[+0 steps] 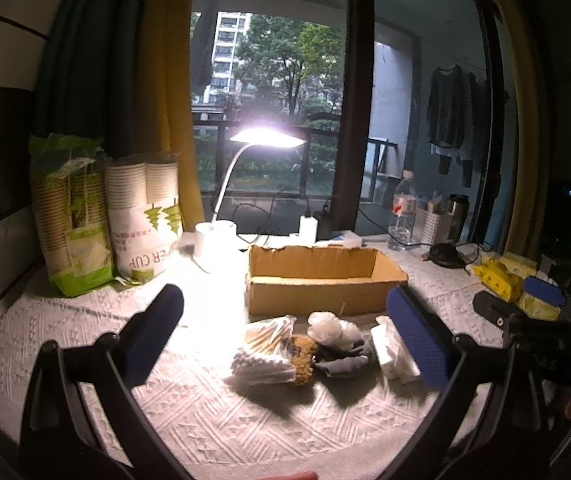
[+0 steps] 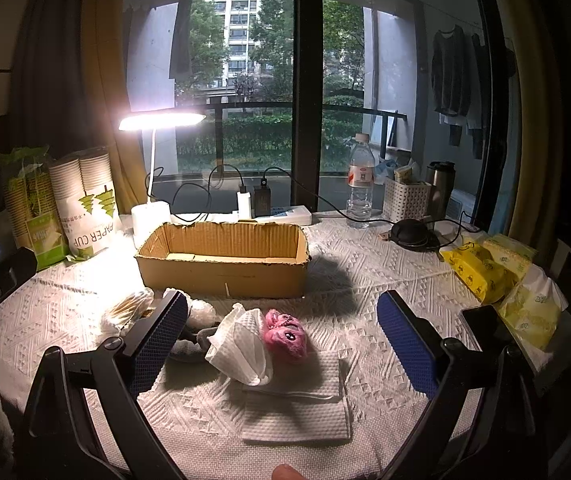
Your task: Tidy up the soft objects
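Observation:
An open cardboard box [image 1: 317,284] [image 2: 221,270] stands mid-table with nothing visible inside. In front of it lies a small pile: a bag of cotton swabs [image 1: 263,352] [image 2: 125,312], a brown sponge-like piece [image 1: 303,360], white cotton balls [image 1: 327,328] [image 2: 201,312], a grey sock [image 1: 345,356] [image 2: 189,344], crumpled tissue [image 1: 393,354] [image 2: 241,346], a pink plush toy [image 2: 285,336] and folded white towels [image 2: 297,404]. My left gripper [image 1: 285,332] is open above the pile. My right gripper [image 2: 283,336] is open around the tissue and plush, touching neither.
A lit desk lamp [image 1: 265,138] [image 2: 161,120], bagged paper cups [image 1: 141,220] [image 2: 85,204], a power strip [image 2: 281,212], a water bottle [image 2: 359,182], a white basket [image 2: 407,196], a thermos [image 2: 439,184], yellow tissue packs [image 2: 485,264] and a phone [image 2: 489,328] ring the table.

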`<state>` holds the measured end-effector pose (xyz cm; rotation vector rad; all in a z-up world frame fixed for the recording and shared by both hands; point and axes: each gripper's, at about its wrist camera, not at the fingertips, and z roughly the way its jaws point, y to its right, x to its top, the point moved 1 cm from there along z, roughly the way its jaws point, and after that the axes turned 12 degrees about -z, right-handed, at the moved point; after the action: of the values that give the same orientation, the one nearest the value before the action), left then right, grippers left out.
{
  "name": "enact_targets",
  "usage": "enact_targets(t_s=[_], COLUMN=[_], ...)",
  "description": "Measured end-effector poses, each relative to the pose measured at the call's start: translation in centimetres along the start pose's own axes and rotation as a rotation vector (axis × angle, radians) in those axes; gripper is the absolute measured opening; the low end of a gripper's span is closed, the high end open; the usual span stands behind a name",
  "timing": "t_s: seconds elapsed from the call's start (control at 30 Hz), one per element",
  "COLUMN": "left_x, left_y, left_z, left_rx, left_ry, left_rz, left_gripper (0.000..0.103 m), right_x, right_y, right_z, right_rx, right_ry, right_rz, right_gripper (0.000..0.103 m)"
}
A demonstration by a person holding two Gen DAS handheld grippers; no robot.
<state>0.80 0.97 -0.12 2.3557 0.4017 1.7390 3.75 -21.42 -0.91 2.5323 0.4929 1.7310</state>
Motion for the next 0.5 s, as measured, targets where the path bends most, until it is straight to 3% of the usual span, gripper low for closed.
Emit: enact_targets(t_s=[0.5], left_x=[-0.05], left_y=[0.07], left_z=[0.13], left_rx=[0.003], left_ry=[-0.005], left_rz=[0.003], left_gripper=[0.103], right_x=[0.02], right_y=[-0.02], right_z=[0.06], right_rx=[0.0], right_ry=[0.0], right_rz=[0.001], right_gripper=[0.098])
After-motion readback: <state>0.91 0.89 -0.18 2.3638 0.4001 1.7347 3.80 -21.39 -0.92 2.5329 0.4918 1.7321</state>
